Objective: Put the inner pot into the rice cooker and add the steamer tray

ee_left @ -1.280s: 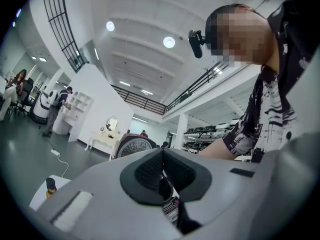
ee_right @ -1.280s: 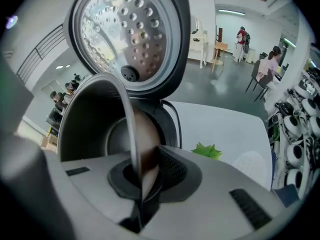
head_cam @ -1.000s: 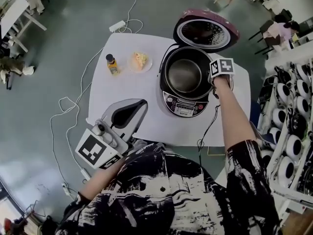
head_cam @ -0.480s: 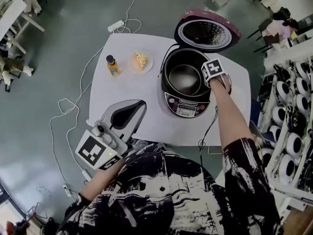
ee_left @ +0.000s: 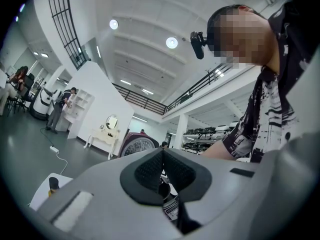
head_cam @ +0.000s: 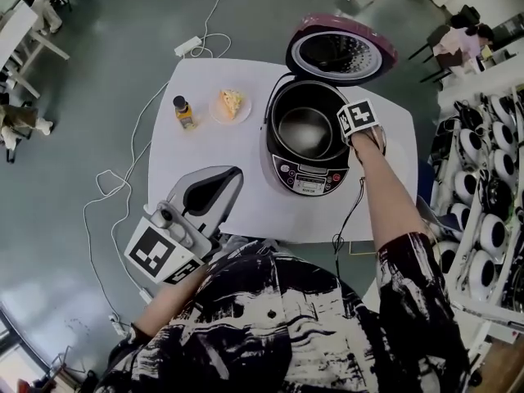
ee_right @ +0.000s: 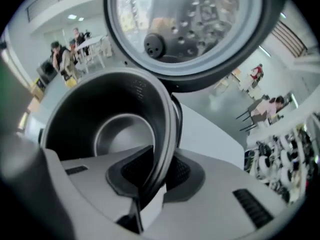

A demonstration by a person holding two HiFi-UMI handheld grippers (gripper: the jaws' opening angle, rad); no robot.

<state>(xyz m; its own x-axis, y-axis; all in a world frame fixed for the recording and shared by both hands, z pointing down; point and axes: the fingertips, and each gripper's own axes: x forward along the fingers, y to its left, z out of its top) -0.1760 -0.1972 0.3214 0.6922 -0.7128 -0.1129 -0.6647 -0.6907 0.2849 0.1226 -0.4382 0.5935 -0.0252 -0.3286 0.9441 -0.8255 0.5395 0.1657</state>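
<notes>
The rice cooker [head_cam: 307, 174] stands open on the white table [head_cam: 221, 162], its round lid [head_cam: 340, 51] tipped back. The dark inner pot [head_cam: 304, 125] sits inside it. My right gripper [head_cam: 354, 133] points down at the pot's right rim, under its marker cube. In the right gripper view the pot's thin rim [ee_right: 167, 129] runs between the pads of the right gripper [ee_right: 157, 171]. The jaws have just been opening and no longer pinch the rim. My left gripper [head_cam: 233, 174] hovers shut and empty at the table's near edge, its pads meeting in the left gripper [ee_left: 162, 154] view.
A small bottle [head_cam: 182, 111] and a plate of food [head_cam: 230, 103] sit at the table's far left. The cooker's cord [head_cam: 348, 219] hangs off the near edge. A power strip [head_cam: 190, 45] and cables lie on the floor. Shelving [head_cam: 491, 178] stands to the right.
The right gripper has rolled and shifted slightly left over the pot's right rim. The left gripper has stayed where it was.
</notes>
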